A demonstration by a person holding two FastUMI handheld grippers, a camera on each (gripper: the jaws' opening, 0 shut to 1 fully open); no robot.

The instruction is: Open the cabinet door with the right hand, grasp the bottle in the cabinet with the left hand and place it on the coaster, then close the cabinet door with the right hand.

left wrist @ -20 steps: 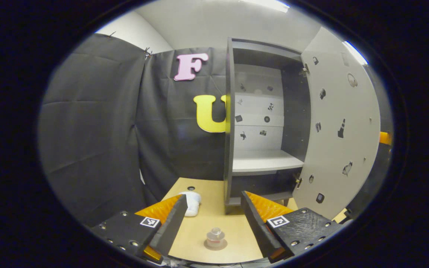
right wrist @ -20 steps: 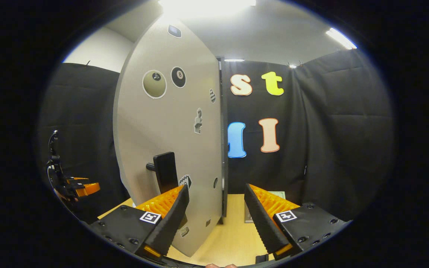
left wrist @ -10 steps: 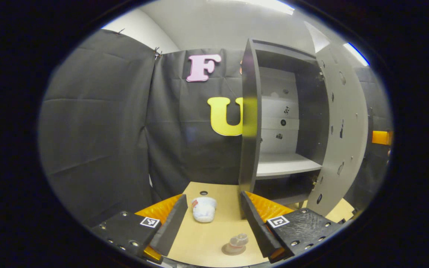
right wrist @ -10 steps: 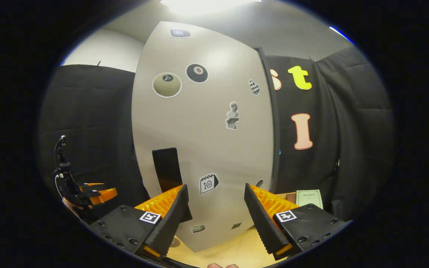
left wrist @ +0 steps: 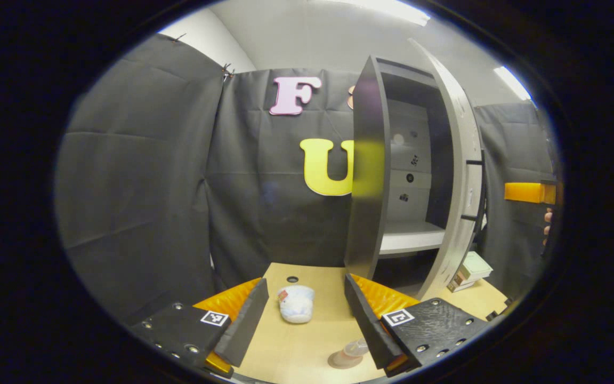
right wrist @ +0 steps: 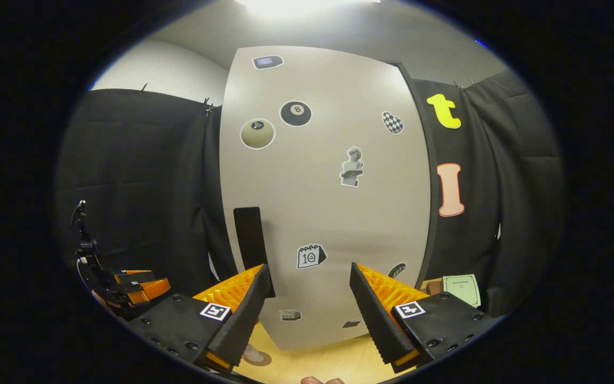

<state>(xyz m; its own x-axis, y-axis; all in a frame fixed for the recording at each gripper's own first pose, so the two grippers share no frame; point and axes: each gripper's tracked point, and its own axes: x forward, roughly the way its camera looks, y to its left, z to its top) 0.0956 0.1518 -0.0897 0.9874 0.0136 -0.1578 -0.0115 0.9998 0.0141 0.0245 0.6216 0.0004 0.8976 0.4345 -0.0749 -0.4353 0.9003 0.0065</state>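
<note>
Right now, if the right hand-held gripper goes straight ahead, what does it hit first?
Most likely the cabinet door: its pale outer face stands straight ahead of the open right hand-held gripper. The gap is hard to judge.

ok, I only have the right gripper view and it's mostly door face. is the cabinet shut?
Observer: No. In the left gripper view the cabinet door stands ajar, and the inner shelf shows through the gap.
Operator: bottle on the coaster?
Observer: Yes. The bottle sits on the coaster, partly behind a finger of the left gripper.
Operator: left gripper holding anything?
Observer: No, it is open with nothing between its fingers. A white bundle lies on the table ahead of it.
</note>
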